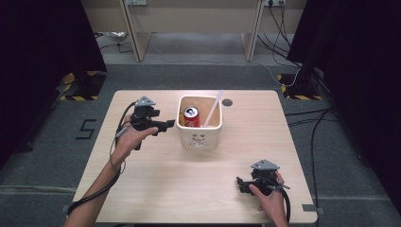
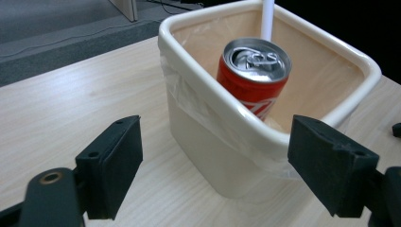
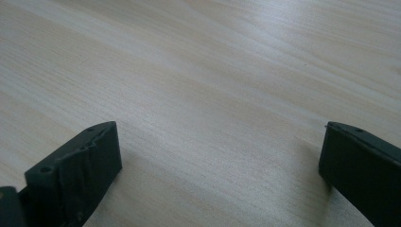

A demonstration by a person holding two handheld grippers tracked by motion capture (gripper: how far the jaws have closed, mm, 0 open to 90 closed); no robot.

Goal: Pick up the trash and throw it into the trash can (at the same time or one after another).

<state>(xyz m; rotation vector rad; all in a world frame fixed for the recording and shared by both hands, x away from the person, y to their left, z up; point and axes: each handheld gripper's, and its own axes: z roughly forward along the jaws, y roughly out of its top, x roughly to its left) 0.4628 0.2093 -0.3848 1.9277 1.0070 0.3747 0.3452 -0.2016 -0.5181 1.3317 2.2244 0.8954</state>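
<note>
Can (image 2: 254,75): a red drink can stands inside a cream bin (image 2: 208,156) near the middle of the counter (image 1: 156,189). It leans against the bin's left wall as seen from my side, its silver top with the pull tab facing up and tipped a little toward my left gripper (image 1: 163,126). A white straw (image 1: 213,108) leans in the bin's far right part, apart from the can; a thin clear liner shows under the bin's rim.

I hold my left gripper just left of the bin, about level with its rim, jaws pointing right toward it. Its jaws stand wide apart and hold nothing. In the left gripper view the bin's near corner sits between the two jaws, and the can lies just beyond that corner, ahead and slightly above the jaw line. The can's long axis runs nearly upright, tilted a little, so a grasp would have to come from above the rim, over the wall, with the jaws either side of the can's body or top.

My right gripper (image 1: 242,184) rests low at the counter's near right, well apart from the bin. Its jaws are also spread wide and empty, with bare wood grain between them in the right gripper view.

My left gripper is clearly the nearer one to the can, and I judge it the one placed to reach in. The bin wall stands between it and the can.
</note>
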